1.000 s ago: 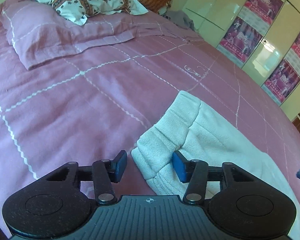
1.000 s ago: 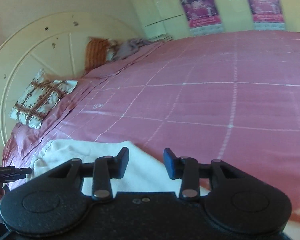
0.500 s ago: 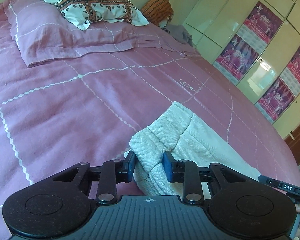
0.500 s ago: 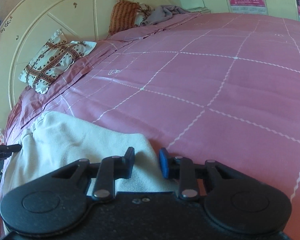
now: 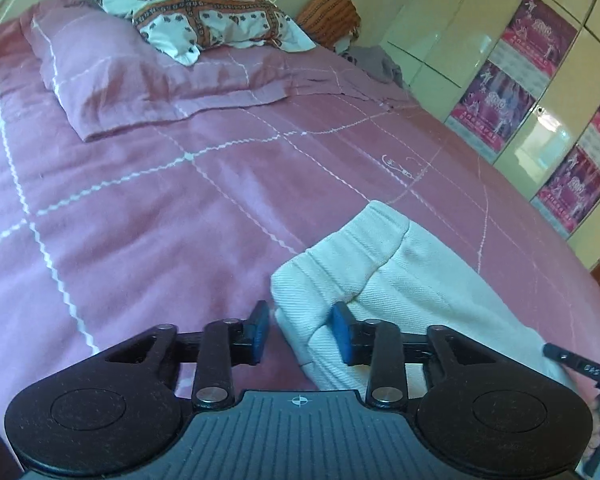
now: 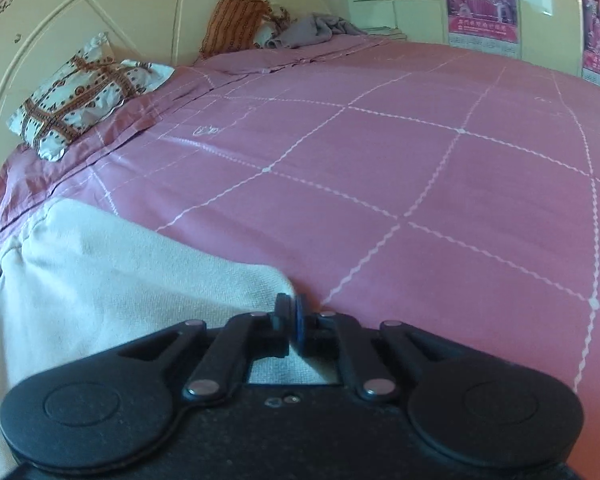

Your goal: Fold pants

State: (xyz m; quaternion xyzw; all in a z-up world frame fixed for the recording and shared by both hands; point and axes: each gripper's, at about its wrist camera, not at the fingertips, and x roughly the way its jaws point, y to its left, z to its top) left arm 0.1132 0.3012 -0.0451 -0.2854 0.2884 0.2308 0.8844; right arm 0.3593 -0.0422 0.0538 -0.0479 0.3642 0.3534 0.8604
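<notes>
Cream pants lie on the pink bedspread, with the ribbed waistband end bunched toward me. My left gripper straddles that waistband and its jaws are opening. The right pad touches the cloth, while the left pad stands just clear of it. In the right wrist view the pants spread out to the left. My right gripper is shut on the near corner of their edge. A tip of the right gripper and a hand show at the right edge of the left wrist view.
A pink pillow and a patterned pillow lie at the head of the bed. An orange cushion and grey cloth sit in the far corner. Cream wardrobe doors with pink posters line the far side.
The left jaws closed on the waistband, then spread apart again. The right gripper came down to the pants' edge and closed its jaws on the corner.
</notes>
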